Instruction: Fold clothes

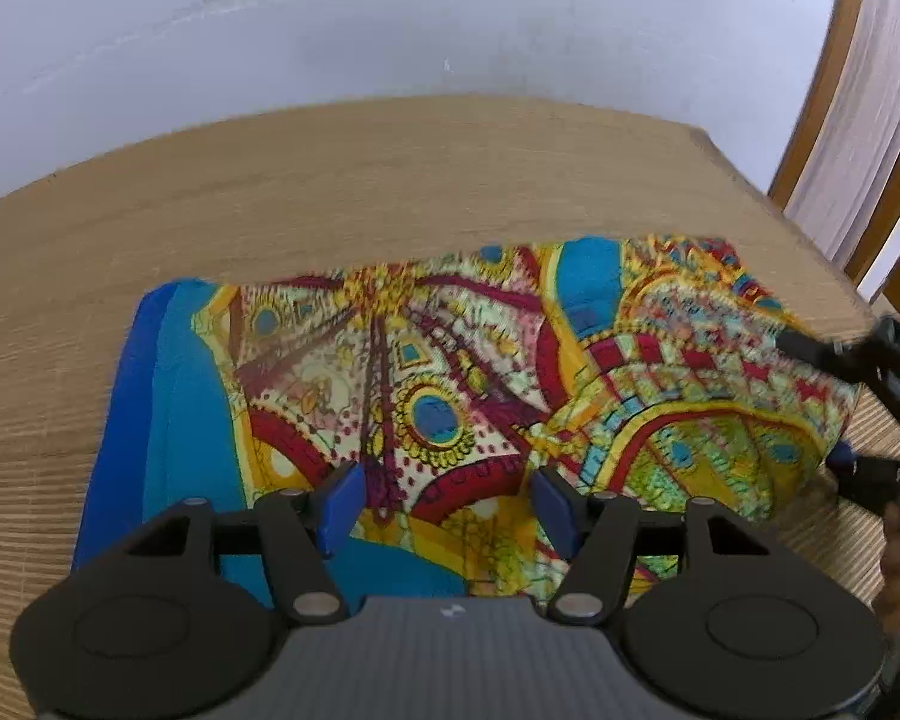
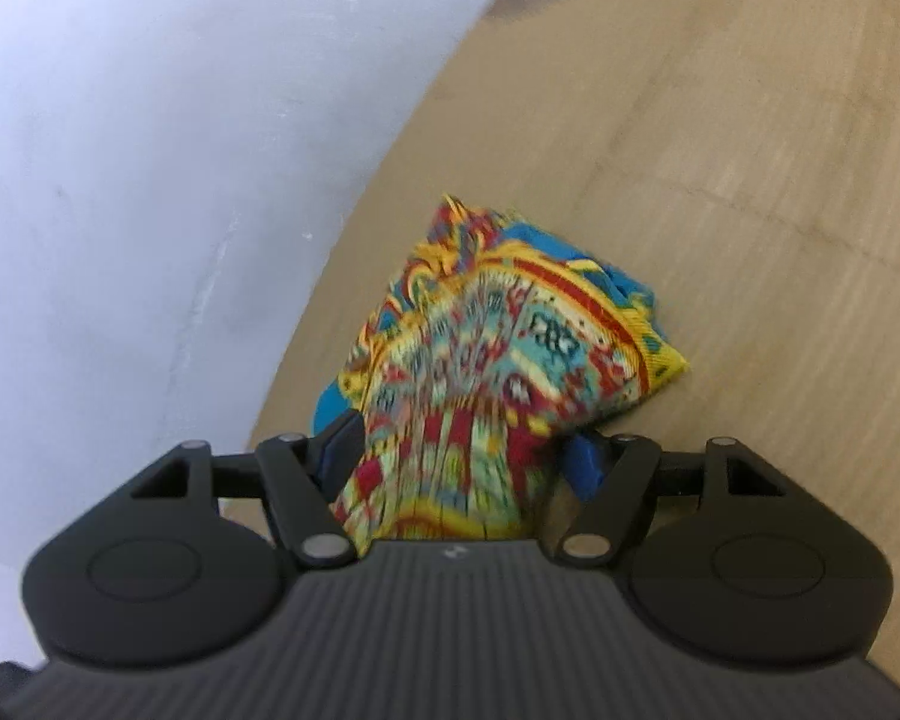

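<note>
Patterned cloth (image 2: 498,360) bunched between the right hand-held gripper (image 2: 462,462) jaws

A light wooden table (image 1: 390,180) fills the near ground, its grain running across. Behind its far edge stands a plain pale wall (image 1: 390,18), faintly scuffed. Far right, a wooden chair back (image 1: 858,120) with upright slats.

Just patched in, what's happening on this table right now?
A person with a gripper in each hand is folding a bright patterned cloth on a wooden table. The right gripper has a bunched end of the cloth between its fingers, lifted off the table. The left gripper is over the flat part with its jaws apart, gripping nothing. The fold isn't finished.
</note>
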### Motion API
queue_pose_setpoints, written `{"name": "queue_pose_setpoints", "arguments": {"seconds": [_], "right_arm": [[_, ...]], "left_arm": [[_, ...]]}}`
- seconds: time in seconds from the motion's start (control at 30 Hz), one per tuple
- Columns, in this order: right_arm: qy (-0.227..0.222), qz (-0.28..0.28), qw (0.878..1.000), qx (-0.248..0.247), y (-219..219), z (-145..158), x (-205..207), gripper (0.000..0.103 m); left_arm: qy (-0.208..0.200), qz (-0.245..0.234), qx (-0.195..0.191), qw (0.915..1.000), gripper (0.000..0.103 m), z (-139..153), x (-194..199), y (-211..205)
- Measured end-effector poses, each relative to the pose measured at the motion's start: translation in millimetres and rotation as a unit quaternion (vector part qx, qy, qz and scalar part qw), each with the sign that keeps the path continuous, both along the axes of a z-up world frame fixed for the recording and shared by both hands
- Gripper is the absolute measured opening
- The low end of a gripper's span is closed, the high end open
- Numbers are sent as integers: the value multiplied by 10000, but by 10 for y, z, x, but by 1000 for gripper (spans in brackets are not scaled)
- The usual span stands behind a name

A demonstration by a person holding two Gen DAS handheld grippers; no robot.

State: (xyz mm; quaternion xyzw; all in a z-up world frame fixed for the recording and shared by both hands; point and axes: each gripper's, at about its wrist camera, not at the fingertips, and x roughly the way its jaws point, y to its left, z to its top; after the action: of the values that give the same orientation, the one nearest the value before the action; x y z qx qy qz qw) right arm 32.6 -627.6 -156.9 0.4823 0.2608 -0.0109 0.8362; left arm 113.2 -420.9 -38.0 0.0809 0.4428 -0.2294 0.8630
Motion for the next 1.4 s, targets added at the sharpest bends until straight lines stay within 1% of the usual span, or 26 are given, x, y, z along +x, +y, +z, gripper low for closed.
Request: {"name": "queue_pose_setpoints", "arguments": {"seconds": [0.1,0.13,0.17,0.23,0.3,0.33,0.37,0.4,0.43,0.5,0.57,0.63,0.67,0.77,0.83,0.87,0.97,1.03,1.1,1.13,1.2,1.23,1.27,1.3,1.33,1.4], "right_arm": [[-45,-224,9995,-216,-17,-9,128,66],[-28,-255,9990,-362,4,-10,138,49],[48,-219,9980,-585,15,-5,181,23],[143,-66,9953,-952,0,34,322,20],[-72,91,9891,-1471,124,213,255,19],[-249,203,9831,-1803,178,355,116,18],[-465,377,9727,-2244,330,527,65,18],[-686,591,9579,-2724,511,699,23,18],[-921,823,9385,-3226,716,877,-22,18],[-1418,1383,8882,-4147,1235,1192,-137,18],[-1734,1964,8402,-4747,1759,1328,-267,18],[-1931,2565,7985,-5093,2273,1284,-393,18],[-1959,2862,7820,-5178,2517,1201,-442,18],[-1860,3606,7454,-5290,3134,850,-525,18],[-1815,3815,7209,-5494,3416,636,-574,18],[-1854,3787,7127,-5606,3507,600,-594,18],[-2111,3451,7102,-5761,3622,791,-679,18],[-2527,3150,6946,-5954,3677,977,-749,18],[-2668,3266,6787,-6013,3820,937,-710,18],[-2626,3443,6752,-5972,3911,854,-666,18],[-2206,4139,6807,-5627,4092,535,-582,21],[-1928,4394,6857,-5473,4148,384,-547,27],[-1849,4430,6928,-5381,4173,278,-523,31],[-2009,4377,6938,-5354,4174,268,-547,36],[-1913,4503,6896,-5339,4194,289,-535,42],[-1833,4644,6934,-5195,4173,403,-545,44]], "left_arm": [[97,40,-59,9999,64,-63,11,61],[110,70,-86,9999,64,-71,3,87],[106,120,-133,9998,64,-54,-13,136],[65,253,-239,9994,64,18,-53,276],[10,447,-318,9985,64,115,-88,495],[-11,545,-364,9979,64,150,-90,606],[-35,644,-418,9970,64,179,-89,723],[-66,763,-477,9959,64,214,-102,870],[-92,877,-515,9948,64,254,-120,1005],[-113,1068,-562,9926,64,302,-155,1260],[-130,1250,-581,9904,64,316,-191,1516],[-153,1382,-557,9887,64,302,-224,1744],[-162,1438,-516,9881,64,290,-238,1842],[-149,1628,-401,9857,64,245,-279,2175],[-25,1766,-413,9834,64,199,-271,2386],[41,1834,-427,9821,64,176,-265,2487],[165,1945,-497,9795,64,127,-217,2726],[178,1953,-520,9792,64,124,-175,2832],[160,1944,-525,9794,64,127,-133,2908],[136,1939,-523,9795,64,135,-116,2946],[109,1929,-507,9799,64,163,-86,3028],[101,1932,-493,9799,64,188,-72,3070],[87,1921,-496,9801,64,213,-57,3104],[59,1894,-518,9805,64,243,-44,3132],[24,1845,-547,9813,64,275,-29,3141],[-103,1658,-656,9839,64,387,18,3101]]}}
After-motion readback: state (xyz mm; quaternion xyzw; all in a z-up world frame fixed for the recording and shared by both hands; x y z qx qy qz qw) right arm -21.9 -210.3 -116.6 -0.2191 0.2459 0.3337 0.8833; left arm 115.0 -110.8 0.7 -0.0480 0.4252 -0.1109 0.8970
